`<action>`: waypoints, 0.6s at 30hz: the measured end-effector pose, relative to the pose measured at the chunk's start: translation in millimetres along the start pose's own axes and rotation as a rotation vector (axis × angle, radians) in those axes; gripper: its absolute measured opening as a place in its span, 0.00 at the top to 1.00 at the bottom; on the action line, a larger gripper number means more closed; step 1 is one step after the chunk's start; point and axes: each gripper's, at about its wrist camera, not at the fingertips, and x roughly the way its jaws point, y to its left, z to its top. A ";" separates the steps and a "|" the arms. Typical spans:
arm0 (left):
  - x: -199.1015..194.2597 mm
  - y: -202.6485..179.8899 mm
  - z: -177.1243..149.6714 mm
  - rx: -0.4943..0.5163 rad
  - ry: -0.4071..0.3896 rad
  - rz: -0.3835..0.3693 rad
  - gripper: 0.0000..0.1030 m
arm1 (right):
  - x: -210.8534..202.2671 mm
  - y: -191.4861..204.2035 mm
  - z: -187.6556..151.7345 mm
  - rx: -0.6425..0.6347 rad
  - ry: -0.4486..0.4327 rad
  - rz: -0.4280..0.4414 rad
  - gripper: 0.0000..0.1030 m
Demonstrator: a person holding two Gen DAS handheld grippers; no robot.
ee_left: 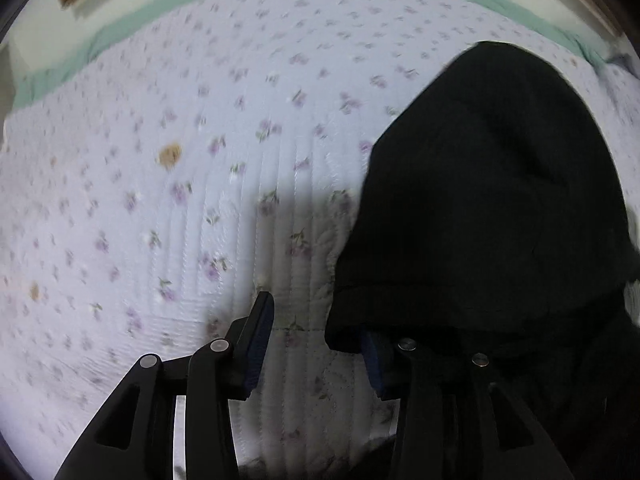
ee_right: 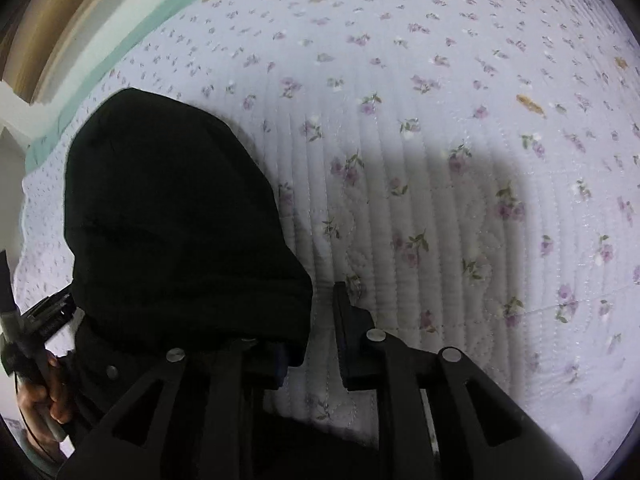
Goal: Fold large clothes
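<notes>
While both tongs hang above a bed covered by a quilted floral bedspread (ee_left: 200, 128), a black garment (ee_left: 492, 200) lies bunched between them, on the right side of the left wrist view and on the left side of the right wrist view (ee_right: 172, 208). The left tongs (ee_left: 316, 344) stand wide apart, with bare bedspread visible in the gap between the two fingers. Its left finger (ee_left: 256, 344) is free and touches nothing, while its right finger is partly covered by the hem of the black cloth, which drapes over the tip; only a bit of the blue pad shows under it. The right tongs (ee_right: 312, 340) are also well apart. Its right finger (ee_right: 352, 336) is free above the bedspread, and its left finger is hidden under the edge of the garment, so the cloth rests on that finger but is not pinched. At the far left of the right wrist view a hand (ee_right: 40, 396) holds the handle of the other tool. A green strip (ee_left: 120, 28) runs along the far edge of the bed.
</notes>
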 end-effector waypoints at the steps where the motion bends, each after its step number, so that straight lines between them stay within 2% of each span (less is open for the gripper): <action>1: -4.3 3.7 -2.1 -0.007 -0.004 -0.028 0.58 | -7.2 -0.1 -0.2 -0.014 -0.008 -0.012 0.65; 3: -17.2 22.2 -12.1 -0.038 0.000 -0.131 0.58 | -21.0 0.3 -5.8 -0.053 -0.018 -0.033 0.52; 6: -33.0 45.3 -25.2 -0.084 0.012 -0.206 0.58 | -46.2 -3.9 -20.2 -0.092 -0.030 -0.008 0.46; 9: -59.9 65.1 -24.1 -0.125 -0.041 -0.286 0.58 | -72.8 -5.6 -26.5 -0.104 -0.053 0.004 0.44; 11: -74.3 68.8 -11.1 -0.138 -0.087 -0.342 0.58 | -87.1 0.1 -20.0 -0.118 -0.094 0.017 0.41; 12: -79.7 66.9 0.5 -0.140 -0.107 -0.373 0.56 | -91.2 3.6 -17.3 -0.121 -0.107 0.025 0.36; 14: -81.1 57.7 27.2 -0.135 -0.129 -0.433 0.49 | -95.8 14.8 -2.2 -0.125 -0.139 0.054 0.32; 16: -71.6 41.7 56.6 -0.104 -0.130 -0.485 0.46 | -88.1 30.3 23.6 -0.157 -0.146 0.067 0.32; 18: -51.5 36.1 78.8 -0.086 -0.087 -0.533 0.46 | -73.8 42.9 41.5 -0.201 -0.132 0.059 0.32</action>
